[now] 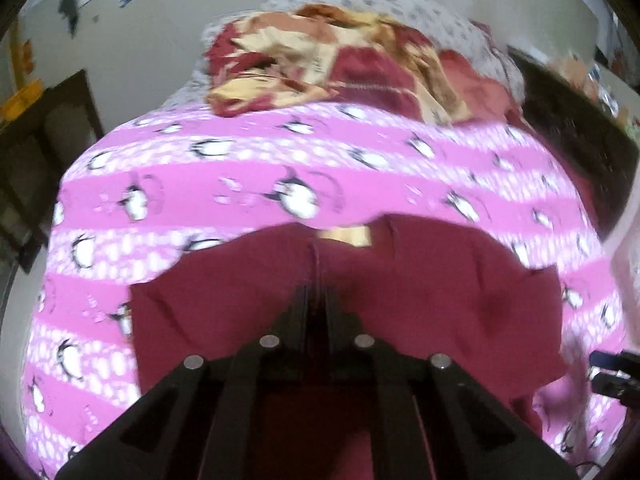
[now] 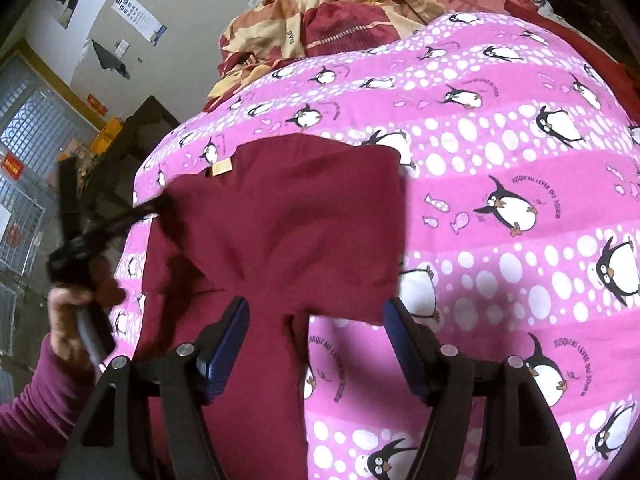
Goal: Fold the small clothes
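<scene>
A small maroon garment [image 2: 288,224] with a tan label at its far edge lies on a pink penguin-print bed cover [image 2: 500,168]. In the left wrist view my left gripper [image 1: 318,292] is shut on a fold of the maroon garment [image 1: 400,296], holding it up; the view is blurred. That gripper also shows in the right wrist view [image 2: 160,204] at the garment's left edge, pinching the cloth. My right gripper [image 2: 316,312] is open, its blue-padded fingers [image 2: 226,340] astride the garment's near edge, holding nothing.
A heap of red and yellow patterned clothes [image 2: 332,16] lies at the far end of the bed. Dark furniture [image 2: 132,140] and a gated doorway [image 2: 28,120] stand at the left. The pink cover [image 1: 240,184] surrounds the garment.
</scene>
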`<act>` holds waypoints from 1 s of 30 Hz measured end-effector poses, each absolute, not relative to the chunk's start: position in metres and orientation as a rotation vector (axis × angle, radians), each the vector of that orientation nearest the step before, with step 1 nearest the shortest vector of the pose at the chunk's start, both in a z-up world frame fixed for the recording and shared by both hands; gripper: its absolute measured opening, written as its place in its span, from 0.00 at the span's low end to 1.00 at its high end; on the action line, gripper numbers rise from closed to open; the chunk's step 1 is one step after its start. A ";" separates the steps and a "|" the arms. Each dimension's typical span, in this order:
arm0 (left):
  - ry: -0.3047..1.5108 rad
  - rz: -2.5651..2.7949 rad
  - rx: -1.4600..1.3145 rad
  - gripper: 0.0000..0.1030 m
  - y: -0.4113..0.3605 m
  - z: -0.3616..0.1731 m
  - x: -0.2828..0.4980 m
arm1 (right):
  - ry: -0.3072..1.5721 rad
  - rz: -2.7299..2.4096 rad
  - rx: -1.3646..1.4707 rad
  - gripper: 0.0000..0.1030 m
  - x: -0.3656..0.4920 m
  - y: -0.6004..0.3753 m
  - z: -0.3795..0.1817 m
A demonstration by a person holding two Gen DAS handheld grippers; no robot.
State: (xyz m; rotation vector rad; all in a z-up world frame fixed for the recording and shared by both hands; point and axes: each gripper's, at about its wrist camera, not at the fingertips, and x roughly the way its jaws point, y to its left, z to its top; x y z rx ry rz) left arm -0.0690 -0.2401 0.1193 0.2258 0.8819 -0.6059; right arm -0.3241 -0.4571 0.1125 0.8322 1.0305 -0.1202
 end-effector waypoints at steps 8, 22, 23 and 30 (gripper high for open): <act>0.857 -0.453 0.195 0.07 -0.166 0.116 -0.059 | 1.057 -0.141 0.760 0.78 -0.313 -0.450 0.115; 0.939 -0.405 0.216 0.07 -0.147 0.078 -0.059 | 1.133 -0.189 0.863 0.35 -0.226 -0.465 0.044; 0.941 -0.405 0.220 0.07 -0.147 0.076 -0.059 | 1.135 -0.194 0.827 0.19 -0.223 -0.465 0.046; 0.994 -0.393 0.288 0.10 -0.159 0.041 -0.060 | 1.157 -0.342 0.627 0.11 -0.225 -0.473 0.049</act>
